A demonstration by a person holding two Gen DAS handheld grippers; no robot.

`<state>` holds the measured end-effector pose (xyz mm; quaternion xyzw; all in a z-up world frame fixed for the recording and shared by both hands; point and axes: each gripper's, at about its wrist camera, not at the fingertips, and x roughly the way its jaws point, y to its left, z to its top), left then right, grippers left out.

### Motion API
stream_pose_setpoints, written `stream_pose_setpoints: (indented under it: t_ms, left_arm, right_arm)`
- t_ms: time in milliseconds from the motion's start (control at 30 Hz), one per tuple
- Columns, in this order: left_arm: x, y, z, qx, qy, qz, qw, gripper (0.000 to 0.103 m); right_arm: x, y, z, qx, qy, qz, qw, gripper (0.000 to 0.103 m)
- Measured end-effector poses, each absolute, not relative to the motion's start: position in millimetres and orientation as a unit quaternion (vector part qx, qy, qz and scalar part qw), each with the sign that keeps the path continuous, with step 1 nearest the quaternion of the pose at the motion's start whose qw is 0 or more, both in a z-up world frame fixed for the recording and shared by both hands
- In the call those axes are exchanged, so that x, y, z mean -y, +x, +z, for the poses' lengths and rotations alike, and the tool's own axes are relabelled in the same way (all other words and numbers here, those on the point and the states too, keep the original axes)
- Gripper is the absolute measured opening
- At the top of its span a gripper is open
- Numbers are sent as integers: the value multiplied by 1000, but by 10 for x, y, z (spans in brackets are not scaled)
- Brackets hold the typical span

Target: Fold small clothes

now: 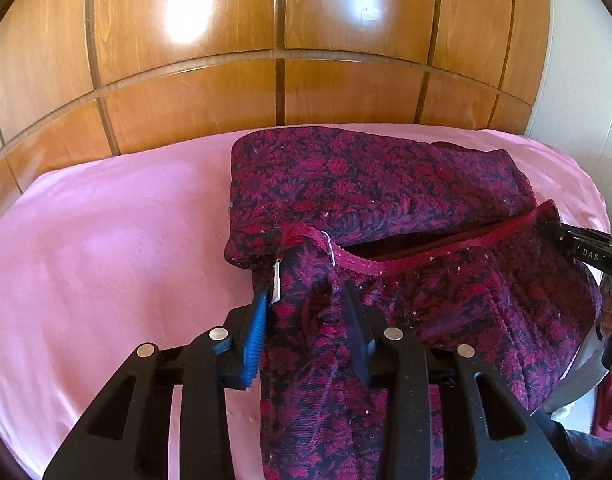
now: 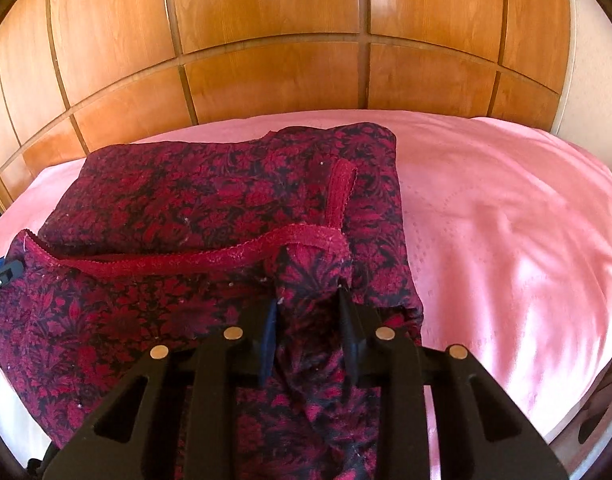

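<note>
I am pinching the red floral garment [image 1: 386,208] on the pink bed [image 1: 106,240] with the left gripper [image 1: 306,304] and right gripper [image 2: 306,304]. It is lying half folded; I judge more folds are remaining.

The left gripper [image 1: 306,292] is built of matte black plastic: four ribbed linkage arms with long cut-out slots fan out toward the camera, each pinned by a round silver rivet, and its left finger carries a bright blue ribbed pad [image 1: 255,332] with a small silvery plate near the tip, while the other finger is plain black. The right gripper [image 2: 306,302] has the same black frame, slots and four pale metal rivets, with slim dark fingers, one perhaps dark blue. From the left wrist, its black side shows white letters "DAS".
</note>
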<state>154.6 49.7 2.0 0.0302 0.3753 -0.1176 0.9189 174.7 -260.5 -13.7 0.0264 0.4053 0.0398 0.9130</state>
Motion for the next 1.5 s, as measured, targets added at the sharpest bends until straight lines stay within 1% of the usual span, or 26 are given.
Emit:
stream_pose_setpoints:
  t_ms: [33,100,267,300,333,400,467,767,967,1000,1033,1100,1133,1233,1300,1367,1400,1500]
  left_arm:
    - [-503,1540,27,-374,27,-119,919,35]
    - [-498,1530,41,-371,29,-117,921,31]
    - [-493,1500,79,-365,31,-117,923,31]
    - [-491,1489,87,-363,31,-117,924,29]
    - [-493,1482,90,-363,31,-118,924,24]
    - [-485,1471,93,-363,33,-117,924,24]
    - [-489,1467,91,-363,30,-115,924,24]
    - [-500,1509,37,-365,29,-100,925,24]
    - [-494,1554,1,-371,26,-94,923,24]
    - [-495,1563,-8,-372,25,-93,923,24]
    - [-499,1577,-19,-374,23,-91,923,28]
    - [-508,1596,-33,-376,18,-90,922,43]
    - [-515,1599,-36,-374,14,-87,923,48]
    - [-526,1629,-40,-375,13,-86,923,49]
    - [-519,1646,-34,-374,16,-83,924,49]
    - [-510,1660,-12,-369,23,-81,925,49]
    - [-497,1654,9,-365,27,-80,927,49]
    - [-465,1658,45,-357,39,-85,929,49]
  right_arm:
    - [2601,1753,-133,-406,26,40,913,26]
    - [2605,1748,-119,-406,27,40,913,26]
    - [2622,1722,-134,-407,28,39,912,26]
    - [2627,1713,-133,-407,28,39,912,24]
    - [2632,1697,-127,-407,28,40,912,21]
    - [2637,1671,-117,-408,25,41,912,18]
    - [2660,1645,-105,-408,28,41,912,18]
    - [2691,1675,-160,-411,39,37,910,20]
    - [2714,1686,-179,-410,41,37,910,26]
    - [2711,1685,-180,-410,42,36,910,29]
    - [2717,1691,-187,-410,41,35,910,31]
    - [2728,1694,-203,-411,44,30,910,37]
    - [2746,1698,-215,-412,48,30,909,38]
    - [2796,1705,-238,-413,60,30,908,45]
    - [2846,1710,-258,-412,70,28,908,51]
    - [2884,1703,-263,-411,78,28,908,52]
    - [2889,1702,-255,-410,76,27,908,54]
    - [2842,1666,-162,-398,48,17,916,55]
